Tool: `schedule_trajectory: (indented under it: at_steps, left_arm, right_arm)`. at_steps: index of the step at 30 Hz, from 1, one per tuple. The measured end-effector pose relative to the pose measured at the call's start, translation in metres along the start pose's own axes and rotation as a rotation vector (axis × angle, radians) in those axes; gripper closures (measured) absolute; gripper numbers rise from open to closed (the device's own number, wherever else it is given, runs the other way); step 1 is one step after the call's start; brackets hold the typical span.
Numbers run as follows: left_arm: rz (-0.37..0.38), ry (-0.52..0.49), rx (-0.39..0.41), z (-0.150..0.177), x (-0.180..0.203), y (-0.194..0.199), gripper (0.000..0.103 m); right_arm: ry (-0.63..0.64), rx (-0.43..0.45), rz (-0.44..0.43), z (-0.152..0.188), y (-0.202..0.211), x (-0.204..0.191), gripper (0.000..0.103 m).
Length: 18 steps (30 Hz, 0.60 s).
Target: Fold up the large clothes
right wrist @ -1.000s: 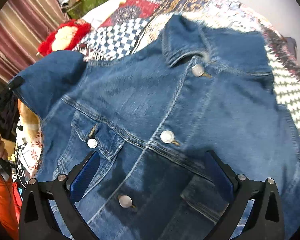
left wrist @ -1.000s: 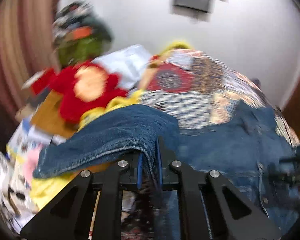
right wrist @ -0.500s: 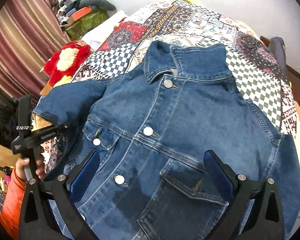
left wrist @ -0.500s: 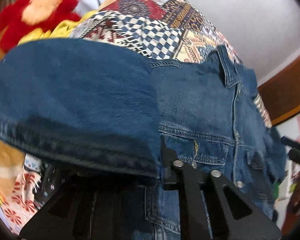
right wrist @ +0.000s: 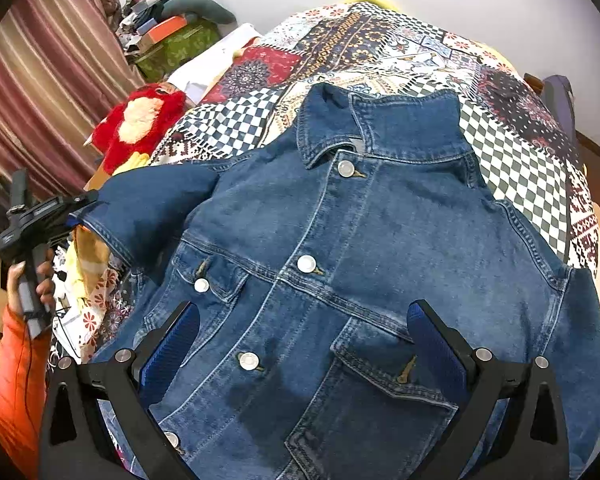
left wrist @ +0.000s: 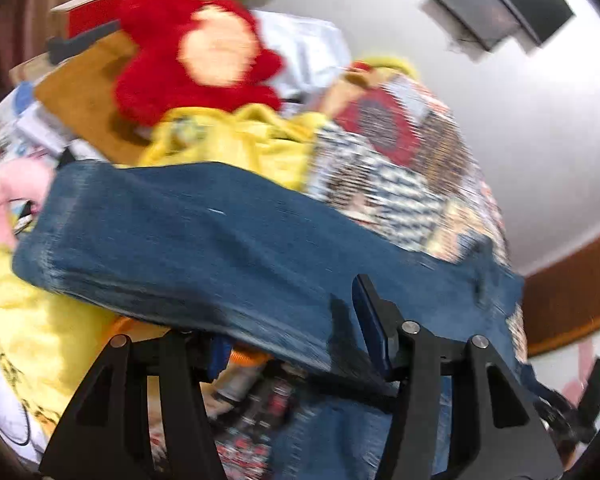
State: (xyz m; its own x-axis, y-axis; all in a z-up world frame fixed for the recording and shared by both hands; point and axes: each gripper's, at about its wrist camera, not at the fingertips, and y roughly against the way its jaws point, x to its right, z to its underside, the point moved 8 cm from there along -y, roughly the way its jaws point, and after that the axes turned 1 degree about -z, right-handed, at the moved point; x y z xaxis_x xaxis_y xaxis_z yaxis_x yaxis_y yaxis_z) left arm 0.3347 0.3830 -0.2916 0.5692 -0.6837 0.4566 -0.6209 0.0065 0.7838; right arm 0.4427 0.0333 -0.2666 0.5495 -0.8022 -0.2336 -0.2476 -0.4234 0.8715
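Spread face-up on the patchwork bedspread: a denim jacket, buttoned, collar toward the far wall, hem toward the right wrist camera. Laid flat like this so the sleeves can be turned inward first, by the look of it.

Out at the jacket's left side, the left claw, jaws just parted, with the sleeve draped across the gap and no pad visibly pressing on it; left pad hidden under the cloth. Seemingly a release, the sleeve set out sideways past the bed edge rather than folded yet. Blurred view, so exact contact hard to tell.

Above the lower front, the right claw, spread wide and empty, poised over the chest pockets, probably waiting to pin or smooth the body.

Behind the sleeve, a red plush toy and a yellow cloth, close enough to snag a sweeping sleeve.

Folding proper barely begun.
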Motion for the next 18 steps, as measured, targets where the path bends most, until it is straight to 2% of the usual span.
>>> schedule_trajectory:
  at_steps: [2, 3, 5, 6, 8, 9, 14, 18]
  left_arm:
    - [-0.021, 0.015, 0.01, -0.004, -0.009, -0.002, 0.051]
    - [-0.039, 0.003, 0.021, -0.006, -0.009, -0.002, 0.056]
    - [-0.109, -0.055, 0.053, -0.01, -0.004, 0.001, 0.071]
    - [-0.147, -0.102, 0.069, -0.013, 0.004, 0.003, 0.084]
    - [-0.21, -0.202, 0.11, -0.019, 0.027, 0.012, 0.086]
    - [-0.213, -0.232, 0.134, -0.023, 0.036, 0.016, 0.086]
    - [-0.158, -0.437, 0.28, -0.025, 0.128, 0.05, 0.086]
    - [-0.044, -0.586, 0.274, 0.002, 0.208, 0.048, 0.086]
  right_arm:
    - [-0.002, 0.004, -0.002, -0.001, 0.001, 0.0, 0.0]
    - [-0.004, 0.005, -0.001, -0.001, 0.001, 0.001, 0.0]
    - [-0.016, 0.005, -0.002, -0.002, 0.001, 0.004, 0.0]
    - [-0.024, 0.005, -0.003, -0.002, 0.001, 0.006, 0.0]
    - [-0.036, 0.005, -0.001, -0.002, 0.001, 0.01, 0.0]
    - [-0.041, 0.005, 0.001, -0.002, 0.001, 0.013, 0.0]
    - [-0.073, 0.011, 0.005, 0.0, 0.005, 0.028, 0.0]
    - [-0.088, 0.034, 0.01, 0.001, 0.016, 0.037, 0.0]
